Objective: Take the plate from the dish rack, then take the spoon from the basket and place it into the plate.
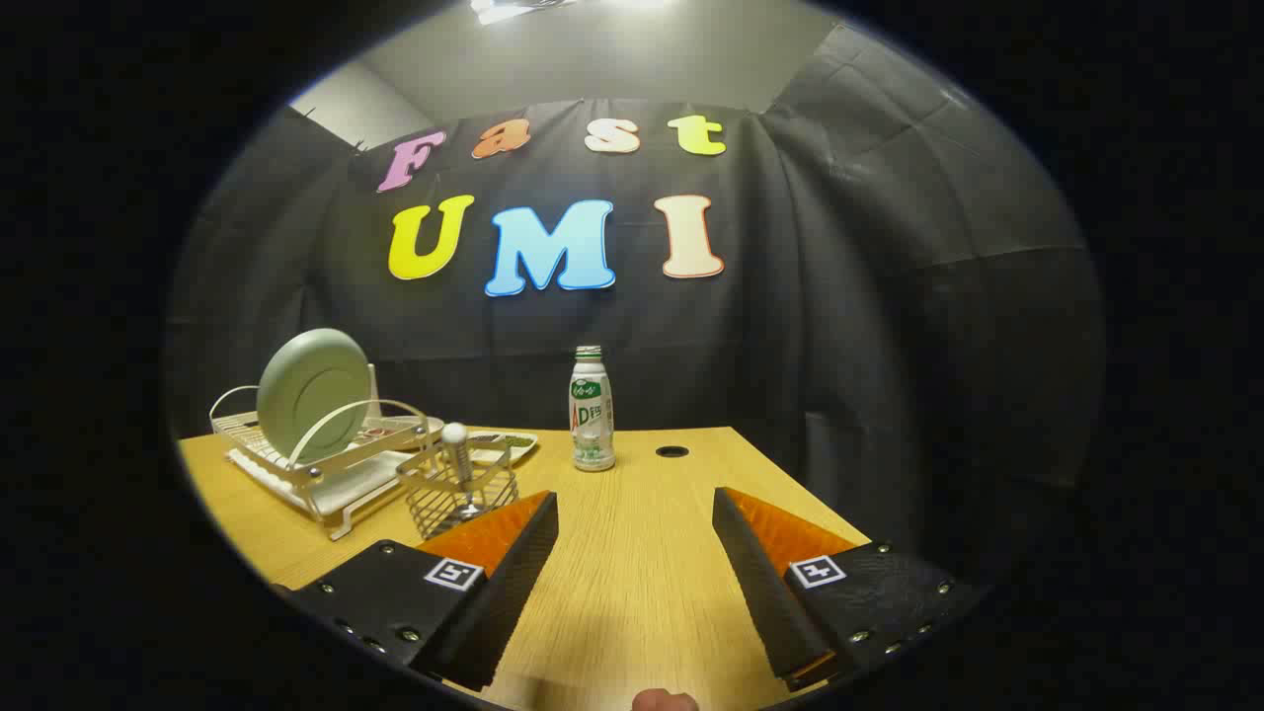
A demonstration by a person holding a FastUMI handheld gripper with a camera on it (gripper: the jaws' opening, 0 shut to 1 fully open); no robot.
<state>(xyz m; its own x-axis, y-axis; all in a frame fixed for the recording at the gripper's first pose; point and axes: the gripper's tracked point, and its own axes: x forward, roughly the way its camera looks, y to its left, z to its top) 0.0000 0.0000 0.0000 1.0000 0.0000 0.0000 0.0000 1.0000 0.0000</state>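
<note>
Round pale-green plate (pixel 311 393) stands upright in white wire dish rack (pixel 326 464), mid-left of frame; white-handled spoon (pixel 456 456) upright in wire basket (pixel 459 489) beside it. Gripper (pixel 635 518) wide open, empty. Light wooden table (pixel 632 583), white plastic bottle (pixel 592 410) centre.

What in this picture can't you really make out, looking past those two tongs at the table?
- Spoon: its handle end sticks up from the wire basket; the bowl end is lost behind the wires.
- Flat things behind the dish rack: too small and partly hidden to identify.
- Plate: its lower edge sits behind the rack's hoop.
- Bottle: whether it is full is unclear.
- Tongs: open over bare table, holding nothing.
</note>
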